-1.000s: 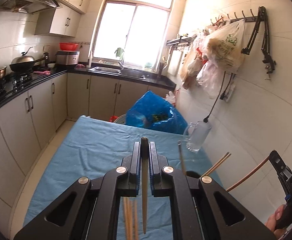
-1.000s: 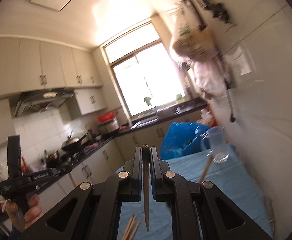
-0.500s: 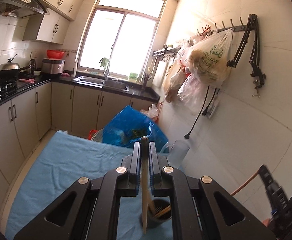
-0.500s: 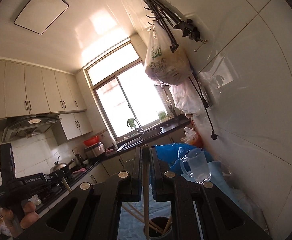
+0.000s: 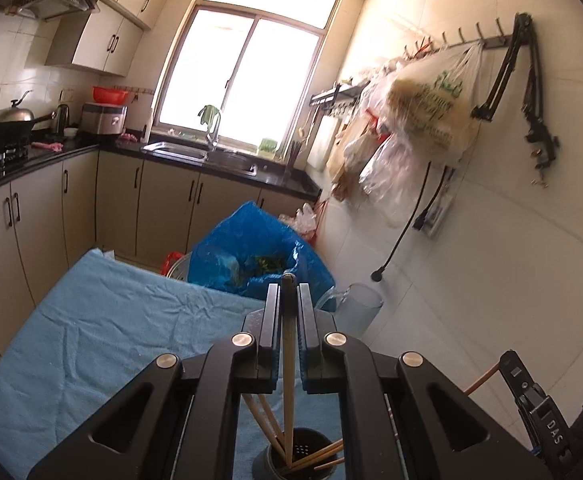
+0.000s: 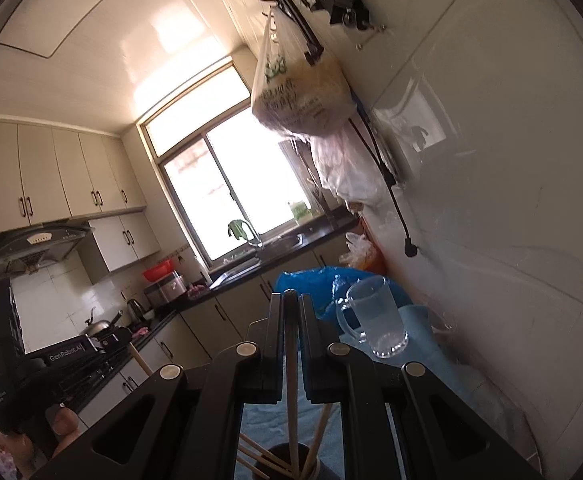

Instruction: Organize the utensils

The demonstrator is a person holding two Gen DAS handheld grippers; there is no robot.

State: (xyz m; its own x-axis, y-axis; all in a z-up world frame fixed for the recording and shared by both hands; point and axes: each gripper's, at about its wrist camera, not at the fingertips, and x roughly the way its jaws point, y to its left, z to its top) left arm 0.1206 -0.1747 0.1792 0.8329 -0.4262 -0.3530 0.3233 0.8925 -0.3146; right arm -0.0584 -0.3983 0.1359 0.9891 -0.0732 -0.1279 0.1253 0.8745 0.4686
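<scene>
A: Why are both of your grippers over the dark holder [image 5: 297, 456]?

B: Your left gripper [image 5: 289, 308] has its fingers clamped on a chopstick [image 5: 288, 380] whose tip is inside the holder, among others. Your right gripper [image 6: 290, 320] pinches another chopstick [image 6: 291, 392] just above the holder, probably ready to drop.

A: And the glass mug [image 6: 379, 322]?

B: Beyond the holder, on the blue-covered table [image 5: 103, 320].

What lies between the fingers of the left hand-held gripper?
A single wooden chopstick, clamped between the left hand-held gripper fingers, its lower end reaching into the dark holder. The left wrist view shows it.
</scene>
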